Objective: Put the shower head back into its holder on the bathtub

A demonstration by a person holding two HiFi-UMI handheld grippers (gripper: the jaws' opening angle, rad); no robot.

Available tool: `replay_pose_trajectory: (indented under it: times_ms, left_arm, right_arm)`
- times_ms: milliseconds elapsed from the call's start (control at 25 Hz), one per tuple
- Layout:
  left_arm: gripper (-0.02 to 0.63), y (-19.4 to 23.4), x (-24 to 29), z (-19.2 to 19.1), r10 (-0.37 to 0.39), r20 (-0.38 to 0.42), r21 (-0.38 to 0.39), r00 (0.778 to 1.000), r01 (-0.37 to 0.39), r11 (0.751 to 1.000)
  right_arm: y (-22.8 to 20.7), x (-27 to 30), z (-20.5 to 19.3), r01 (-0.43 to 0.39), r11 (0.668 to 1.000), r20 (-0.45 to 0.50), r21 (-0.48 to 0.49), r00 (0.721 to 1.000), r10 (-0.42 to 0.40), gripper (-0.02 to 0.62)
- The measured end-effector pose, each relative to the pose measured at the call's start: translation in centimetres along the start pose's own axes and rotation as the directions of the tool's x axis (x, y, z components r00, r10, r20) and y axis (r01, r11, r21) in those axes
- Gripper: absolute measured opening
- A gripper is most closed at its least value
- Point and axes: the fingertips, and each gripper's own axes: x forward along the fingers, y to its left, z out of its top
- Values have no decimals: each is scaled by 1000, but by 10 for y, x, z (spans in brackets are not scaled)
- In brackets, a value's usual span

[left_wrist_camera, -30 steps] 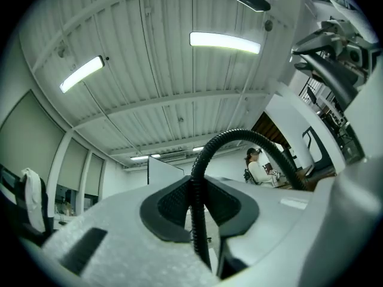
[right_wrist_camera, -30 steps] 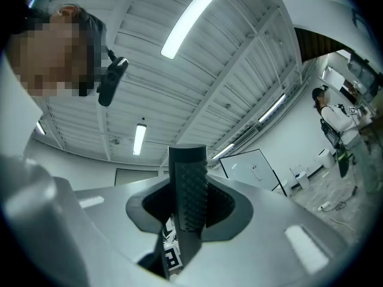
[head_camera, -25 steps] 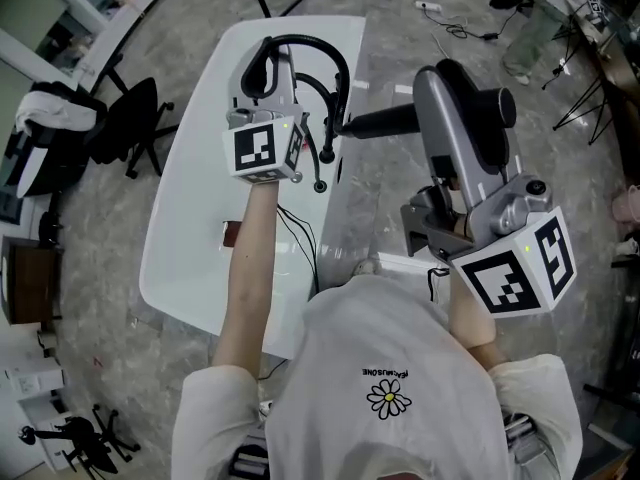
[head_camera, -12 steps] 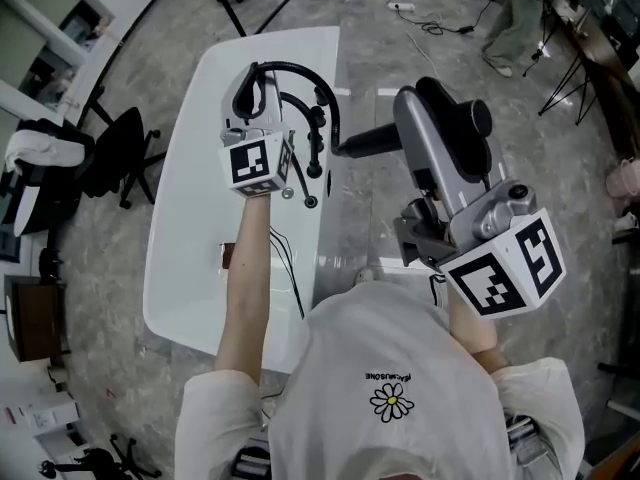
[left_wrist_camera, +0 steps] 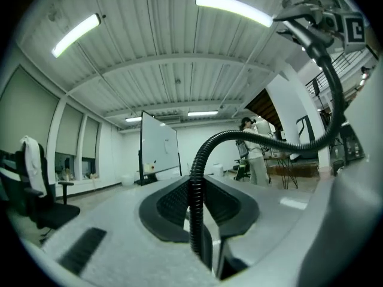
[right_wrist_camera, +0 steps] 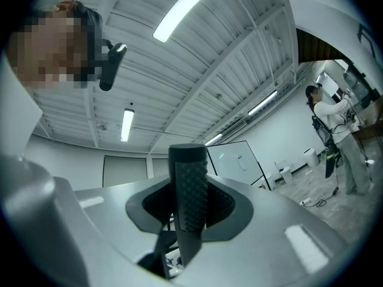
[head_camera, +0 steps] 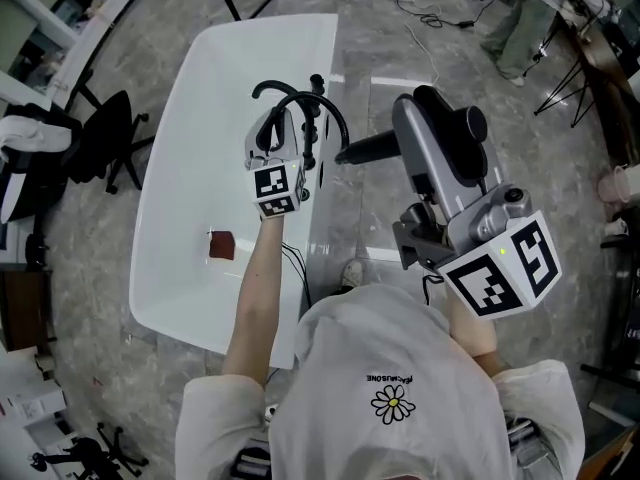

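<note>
A white bathtub lies below me in the head view. My left gripper is over the tub's right rim, shut on the black corrugated hose, which arcs up and to the right. The left gripper view shows that hose pinched upright between the jaws of the left gripper. My right gripper is to the right of the tub, shut on the shower head's black handle, which sticks out leftward. In the right gripper view the knobbed handle stands between the jaws of the right gripper. Small black fittings sit on the rim.
A small brown square lies on the tub floor. Black office chairs stand left of the tub. Tripod legs and cables lie on the grey floor beyond. A person stands far off by desks.
My left gripper has dropped with the hose, down toward the tub's right rim, and looks smaller in the head view. The right gripper with the handle has hardly shifted.
</note>
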Motion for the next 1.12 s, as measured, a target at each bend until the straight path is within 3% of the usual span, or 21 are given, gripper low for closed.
replay_pose_trajectory:
  times_ms: [120, 280, 360, 480, 680, 880, 1120]
  left_arm:
    - [55, 0, -16, -62, 30, -134, -60, 990, -39, 997]
    - [55, -7, -48, -143, 49, -317, -130, 947, -95, 987]
    - [68, -13, -65, -167, 47, -366, -157, 930, -111, 981]
    - [133, -28, -84, -181, 21, -380, -191, 925, -100, 977]
    - [133, -37, -109, -176, 24, -354, -230, 935, -111, 967]
    - [133, -18, -148, -161, 80, -315, -274, 946, -171, 947]
    - [131, 15, -185, -161, 175, -324, -317, 930, -281, 906]
  right_arm:
    - [7, 6, 1, -29, 1000, 3, -9, 1000, 29, 110]
    - [20, 15, -2, -83, 996, -9, 16, 996, 83, 110]
    - [26, 20, -6, -106, 994, -25, 29, 994, 107, 110]
    - [30, 29, -24, -115, 993, -76, 30, 990, 117, 110]
    - [30, 50, -64, -124, 992, -161, 31, 979, 128, 110]
    - [34, 82, -113, -126, 992, -238, 22, 963, 127, 110]
    - [15, 113, -194, -91, 995, -377, 52, 920, 104, 110]
